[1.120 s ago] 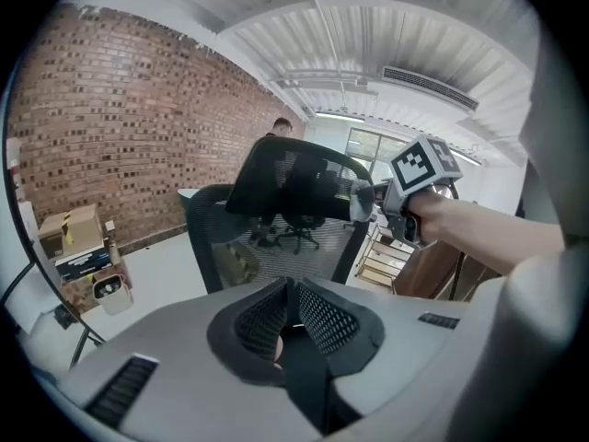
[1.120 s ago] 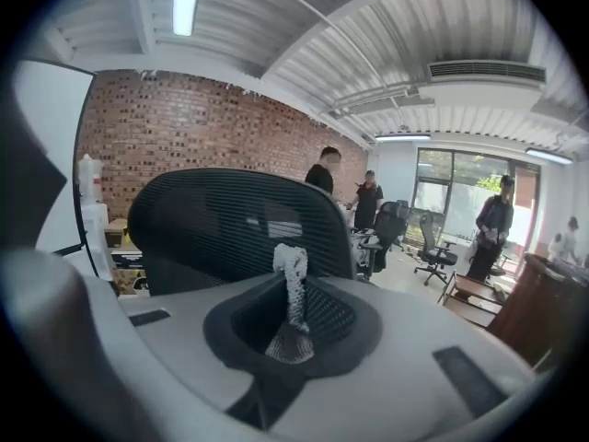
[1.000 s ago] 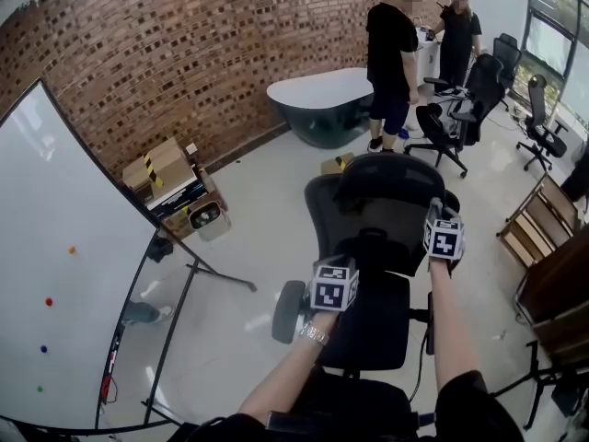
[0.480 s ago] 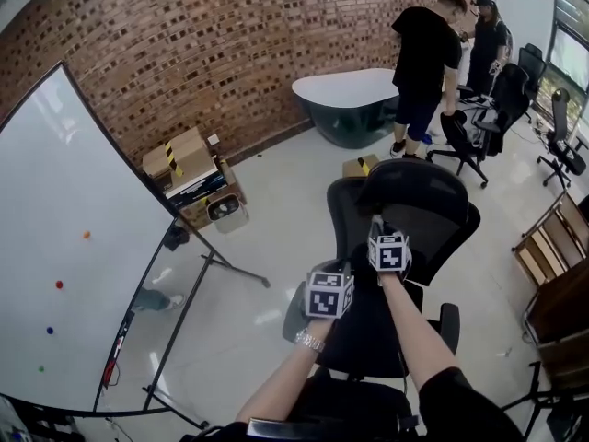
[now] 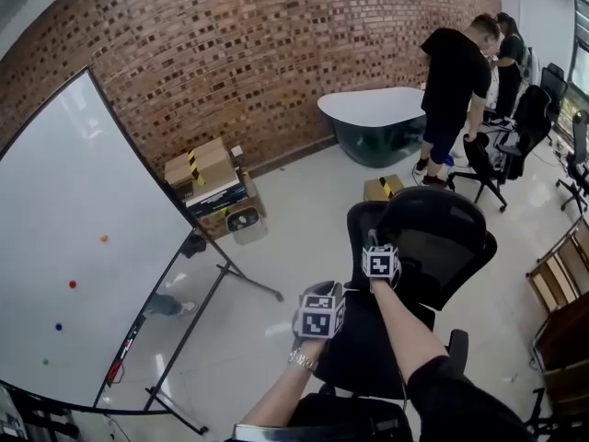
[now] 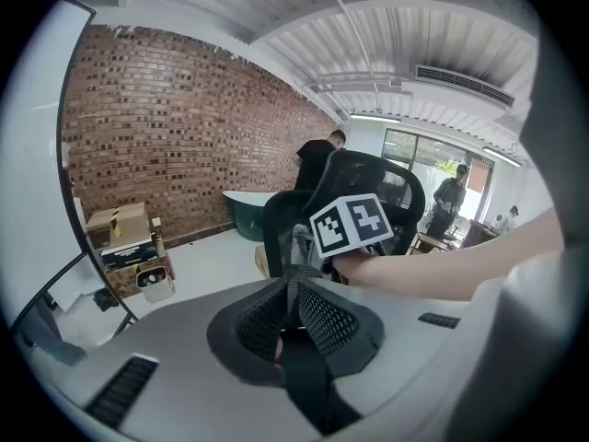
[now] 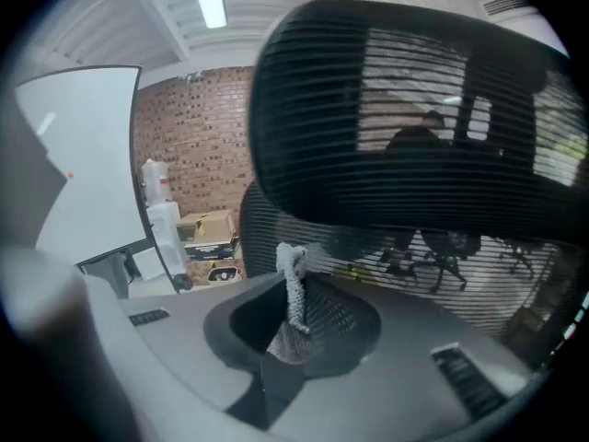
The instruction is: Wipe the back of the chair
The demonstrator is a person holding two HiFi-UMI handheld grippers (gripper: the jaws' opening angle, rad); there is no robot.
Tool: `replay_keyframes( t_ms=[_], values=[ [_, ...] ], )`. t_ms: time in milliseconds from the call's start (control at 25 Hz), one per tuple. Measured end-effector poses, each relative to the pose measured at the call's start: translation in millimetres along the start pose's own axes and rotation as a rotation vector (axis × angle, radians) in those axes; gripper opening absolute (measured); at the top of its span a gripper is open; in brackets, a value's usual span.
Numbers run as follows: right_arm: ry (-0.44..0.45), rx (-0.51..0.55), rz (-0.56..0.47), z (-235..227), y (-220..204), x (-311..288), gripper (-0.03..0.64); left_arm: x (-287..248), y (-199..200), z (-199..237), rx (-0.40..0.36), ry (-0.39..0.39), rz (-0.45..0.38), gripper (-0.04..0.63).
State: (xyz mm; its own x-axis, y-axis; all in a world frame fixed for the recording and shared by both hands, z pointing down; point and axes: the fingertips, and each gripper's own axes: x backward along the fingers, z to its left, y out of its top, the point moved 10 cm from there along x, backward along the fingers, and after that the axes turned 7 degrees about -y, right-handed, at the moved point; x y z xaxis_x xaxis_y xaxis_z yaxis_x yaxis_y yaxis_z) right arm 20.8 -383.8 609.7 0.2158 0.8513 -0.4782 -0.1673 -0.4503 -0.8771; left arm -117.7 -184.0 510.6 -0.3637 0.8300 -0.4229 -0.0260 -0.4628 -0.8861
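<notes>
While your right gripper (image 7: pixel 296 325) clamps the cloth (image 7: pixel 294 288) at the chair back (image 7: pixel 265 217) just below the headrest (image 7: pixel 396 109), sweep overlapping strokes with even pressure. Your left gripper (image 6: pixel 287 293), jaws together on nothing, may steady the frame.

Open floor left of the chair, clutter on the right

Bare floor (image 5: pixel 285 219) lies open at centre frame, between the whiteboard (image 5: pixel 74 238) that fills the left and the chair (image 5: pixel 433 238) at right centre, though the board's stand legs (image 5: pixel 241 280) splay across its lower part. Cardboard boxes (image 5: pixel 204 175) and a small bin (image 5: pixel 244 221) block the brick wall at upper centre. A tub (image 5: pixel 373 118), two people (image 5: pixel 453 72) and more office chairs (image 5: pixel 502 145) close off the upper right, and a wooden rack (image 5: pixel 561 279) hems the right edge. In the right gripper view the headrest (image 7: pixel 405 127) spans the upper frame close above the right tool (image 7: pixel 293 279).
</notes>
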Motion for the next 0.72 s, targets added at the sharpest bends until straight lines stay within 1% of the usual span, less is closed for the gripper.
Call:
replay_keyframes(
  t_ms=[120, 240, 360, 440, 520, 640, 720],
  values=[
    [-0.069, -0.027, 0.007, -37.3, -8.2, 5.5, 0.046, -6.0, -0.8, -0.3, 0.003, -0.010, 0.009, 0.040],
    [-0.151, -0.019, 0.003, -87.3, -14.2, 22.2, 0.046, -14.9, 3.3, -10.2, -0.008, -0.043, 0.007, 0.040],
    [-0.259, 0.003, 0.006, -143.3, -28.5, 47.9, 0.046, -27.5, 2.8, -25.4, -0.015, -0.091, 0.013, 0.040],
    [-0.349, -0.009, 0.017, -180.9, -39.1, 64.2, 0.046, -33.6, 3.4, -32.0, -0.020, -0.113, 0.018, 0.040],
    [-0.446, -0.036, 0.042, -219.6, -51.5, 81.4, 0.046, -36.5, 4.6, -36.3, -0.024, -0.128, 0.019, 0.040],
    [-0.565, -0.071, 0.108, -275.6, -80.7, 111.4, 0.046, -37.0, 2.9, -44.9, -0.025, -0.146, 0.020, 0.040],
    [-0.604, -0.112, 0.130, -295.7, -94.8, 126.9, 0.046, -37.2, 1.4, -47.7, -0.023, -0.150, 0.019, 0.040]
  ],
)
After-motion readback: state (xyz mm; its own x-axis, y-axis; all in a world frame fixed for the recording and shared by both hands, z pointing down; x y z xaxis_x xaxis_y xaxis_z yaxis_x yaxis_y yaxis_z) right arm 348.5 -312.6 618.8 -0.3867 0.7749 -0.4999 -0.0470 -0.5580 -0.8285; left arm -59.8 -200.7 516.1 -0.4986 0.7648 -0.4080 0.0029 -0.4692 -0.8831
